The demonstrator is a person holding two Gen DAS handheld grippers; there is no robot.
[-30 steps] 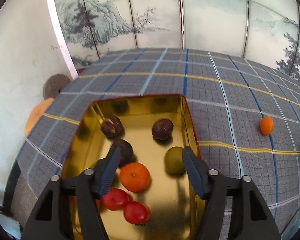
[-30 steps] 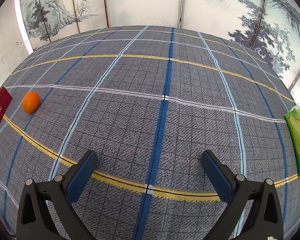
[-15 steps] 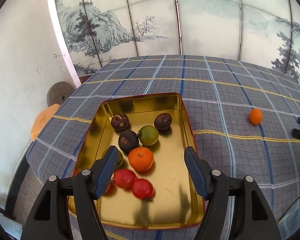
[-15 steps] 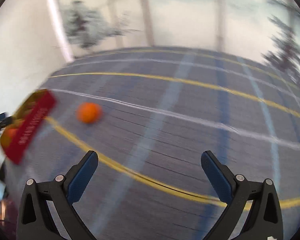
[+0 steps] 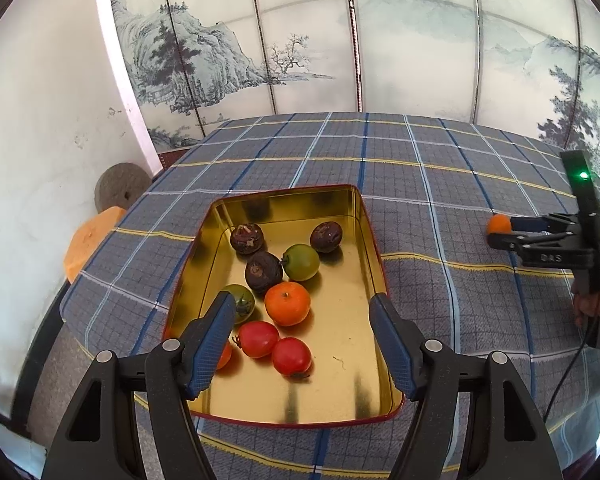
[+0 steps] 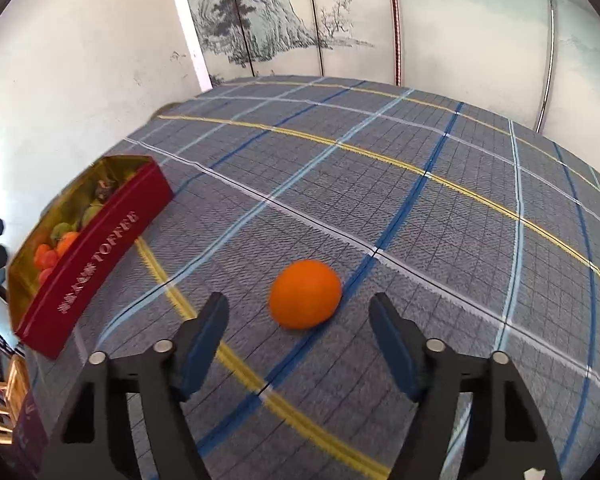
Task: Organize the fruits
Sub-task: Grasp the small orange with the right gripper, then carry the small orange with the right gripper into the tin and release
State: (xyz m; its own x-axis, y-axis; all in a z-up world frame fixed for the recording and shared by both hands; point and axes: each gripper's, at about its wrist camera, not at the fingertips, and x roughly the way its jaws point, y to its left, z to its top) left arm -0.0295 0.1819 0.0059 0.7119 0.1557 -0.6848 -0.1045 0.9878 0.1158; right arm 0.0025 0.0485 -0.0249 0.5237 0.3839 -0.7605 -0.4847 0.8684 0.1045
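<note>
A: Right gripper (image 6: 298, 320)?
B: Jaws closing, half-spread, pads clear of the orange (image 6: 305, 294) lying on the tabletop (image 6: 440, 208) just beyond them.
A: Left gripper (image 5: 302, 322)?
B: Half-open, empty, above the tin (image 5: 374, 248) of fruit, far left.

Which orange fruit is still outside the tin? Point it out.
The orange fruit lying alone on the plaid tablecloth, just ahead of the closing right gripper, untouched. The other orange fruit sits inside the gold tin.
</note>
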